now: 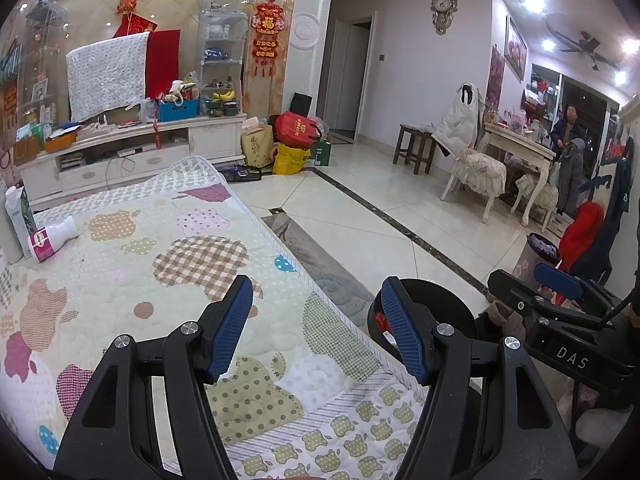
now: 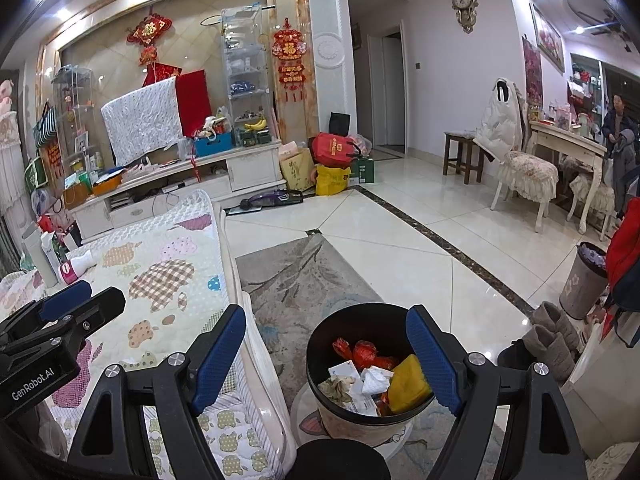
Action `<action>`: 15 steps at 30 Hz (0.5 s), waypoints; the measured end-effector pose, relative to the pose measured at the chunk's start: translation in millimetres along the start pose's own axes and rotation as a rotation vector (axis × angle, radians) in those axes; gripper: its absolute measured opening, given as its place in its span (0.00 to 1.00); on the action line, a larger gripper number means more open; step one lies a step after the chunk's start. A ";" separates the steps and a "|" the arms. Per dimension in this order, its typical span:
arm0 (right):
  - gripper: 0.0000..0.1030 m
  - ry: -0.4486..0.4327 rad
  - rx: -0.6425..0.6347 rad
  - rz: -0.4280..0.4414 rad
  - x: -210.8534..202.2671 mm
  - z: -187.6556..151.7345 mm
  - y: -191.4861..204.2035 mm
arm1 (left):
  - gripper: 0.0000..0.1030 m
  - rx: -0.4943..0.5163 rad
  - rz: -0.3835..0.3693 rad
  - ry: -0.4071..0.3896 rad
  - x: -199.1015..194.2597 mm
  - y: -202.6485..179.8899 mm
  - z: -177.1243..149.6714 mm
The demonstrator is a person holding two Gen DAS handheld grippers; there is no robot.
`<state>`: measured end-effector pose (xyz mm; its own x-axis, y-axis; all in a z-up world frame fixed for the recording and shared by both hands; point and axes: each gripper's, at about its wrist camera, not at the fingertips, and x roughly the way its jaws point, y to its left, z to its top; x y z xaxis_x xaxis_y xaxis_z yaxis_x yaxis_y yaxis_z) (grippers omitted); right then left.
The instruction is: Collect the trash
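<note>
A black-rimmed trash bin [image 2: 316,344] stands on the floor beside the quilt-covered table [image 2: 168,264]. It holds red wrappers, white crumpled paper and a yellow bag [image 2: 410,386]. My right gripper [image 2: 326,340] hovers open above the bin with nothing between its fingers. My left gripper [image 1: 316,312] stands open and empty over the table's near corner [image 1: 280,360]. A white bottle with a pink label [image 1: 50,238] lies on its side at the table's far left, next to an upright carton [image 1: 18,218]. The bin's rim [image 1: 440,292] shows past the left gripper's right finger.
A second lined bin [image 2: 582,276] stands on the tiles at right, with grey boots [image 2: 556,332] beside it. A grey rug [image 2: 296,276] lies under the black bin. A TV cabinet [image 2: 188,184], bags [image 2: 332,160], chairs [image 2: 524,176] and a person [image 2: 618,120] are farther off.
</note>
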<state>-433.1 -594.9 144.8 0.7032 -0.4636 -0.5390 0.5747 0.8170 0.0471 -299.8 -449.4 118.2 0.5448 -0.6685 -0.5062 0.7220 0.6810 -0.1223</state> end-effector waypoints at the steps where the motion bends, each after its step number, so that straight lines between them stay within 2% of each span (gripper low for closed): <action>1: 0.78 0.000 0.001 0.000 0.0 -0.2 -0.1 | 0.64 0.001 -0.001 0.001 0.5 0.0 -0.3; 15: 0.78 0.011 0.005 0.000 4.2 -3.9 -2.2 | 0.64 0.013 -0.012 0.007 5.0 -2.2 -4.4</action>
<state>-433.1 -597.3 139.1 0.6985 -0.4599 -0.5483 0.5767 0.8154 0.0509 -300.6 -452.9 112.2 0.5335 -0.6745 -0.5103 0.7337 0.6692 -0.1175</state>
